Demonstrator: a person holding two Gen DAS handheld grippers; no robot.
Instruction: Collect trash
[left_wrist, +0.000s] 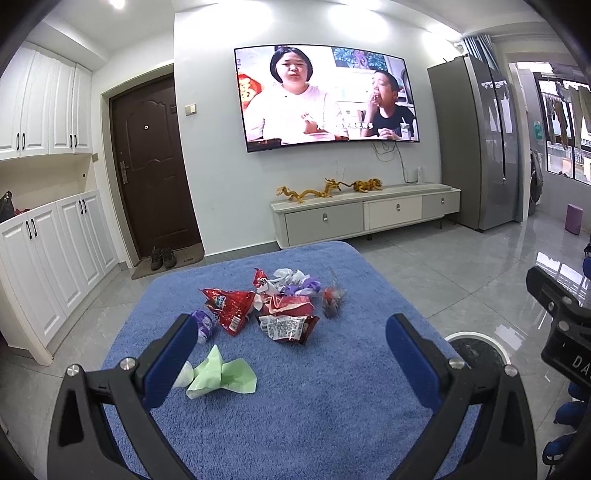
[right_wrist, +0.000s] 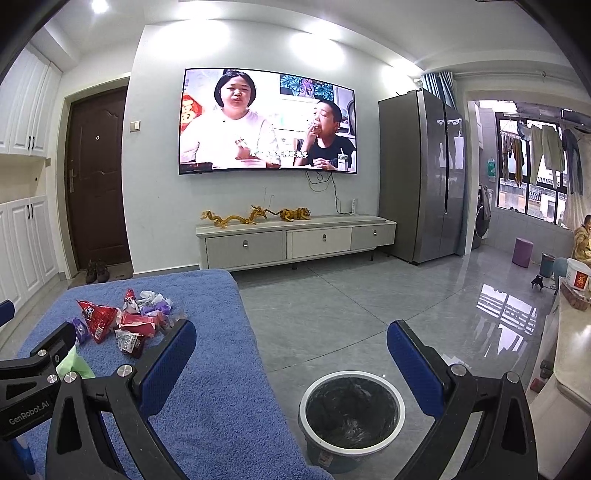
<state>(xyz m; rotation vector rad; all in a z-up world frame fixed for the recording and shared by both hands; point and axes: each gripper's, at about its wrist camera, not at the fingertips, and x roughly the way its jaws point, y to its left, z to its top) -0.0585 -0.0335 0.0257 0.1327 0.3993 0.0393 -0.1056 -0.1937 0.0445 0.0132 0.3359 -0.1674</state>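
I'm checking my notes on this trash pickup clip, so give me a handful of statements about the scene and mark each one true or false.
1. Both claws are open and hold nothing. True: left claw and right claw are spread wide and empty.
2. The trash bin stands on the blue cloth. False: it stands on the floor beside the cloth.
3. The green wrapper lies nearer the left claw than the red wrappers. True.
4. The bin is full of wrappers. False: only its dark liner shows inside.
5. The television is switched off. False: it shows two people.

Bin (left_wrist: 476, 347) mostly behind right finger.
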